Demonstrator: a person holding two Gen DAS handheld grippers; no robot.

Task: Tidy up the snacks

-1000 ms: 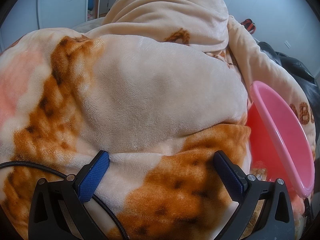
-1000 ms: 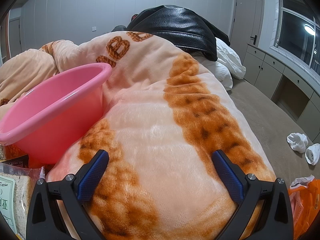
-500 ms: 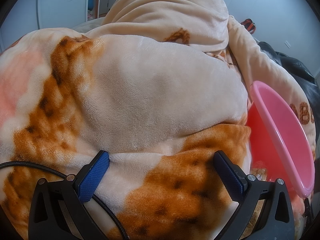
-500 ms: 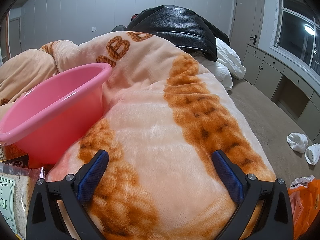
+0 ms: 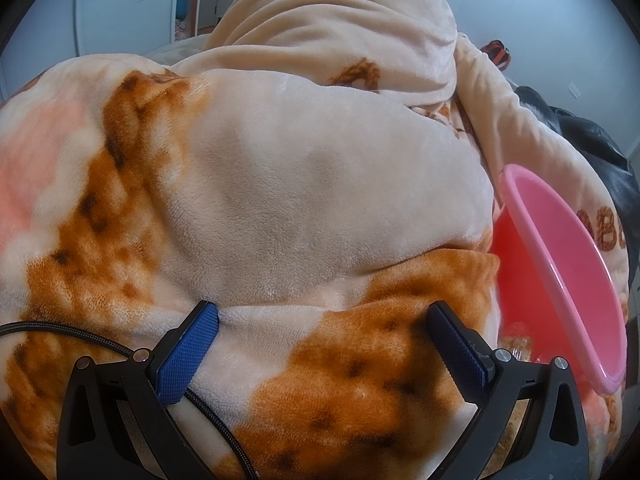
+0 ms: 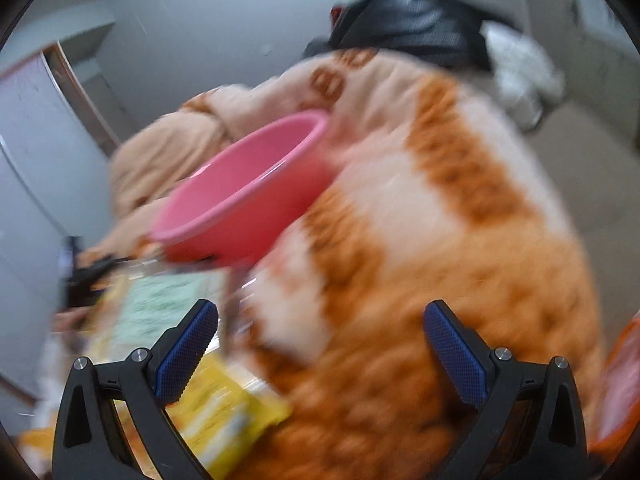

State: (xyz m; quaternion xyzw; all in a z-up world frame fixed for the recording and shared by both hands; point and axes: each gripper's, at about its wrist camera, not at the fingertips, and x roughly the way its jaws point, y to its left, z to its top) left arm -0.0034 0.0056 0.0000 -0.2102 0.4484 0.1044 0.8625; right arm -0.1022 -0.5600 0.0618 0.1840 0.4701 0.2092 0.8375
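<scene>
While both tools stood with their jaws spread wide and nothing between them, the left gripper (image 5: 322,338) hung close over a plush cream-and-orange blanket (image 5: 280,200), and the right gripper (image 6: 320,336) looked across the same blanket from the other side, its view smeared by motion.

One pink basin (image 5: 568,280) showed, tilted on its side and wedged against the blanket's folds; the right wrist view caught it too (image 6: 244,196), rim turned toward the upper left. Two snack packets could be counted just below the basin in the right wrist view: a pale green-labelled clear packet (image 6: 168,300) directly beneath the basin's wall, and a yellow packet (image 6: 224,408) nearer the camera, partly behind the left finger. Their print was too blurred to read. One orange bag (image 6: 620,384) sat at the far right edge. One black jacket (image 6: 412,28) lay heaped beyond the blanket, with one black cable (image 5: 80,334) trailing across the blanket in the left wrist view.
</scene>
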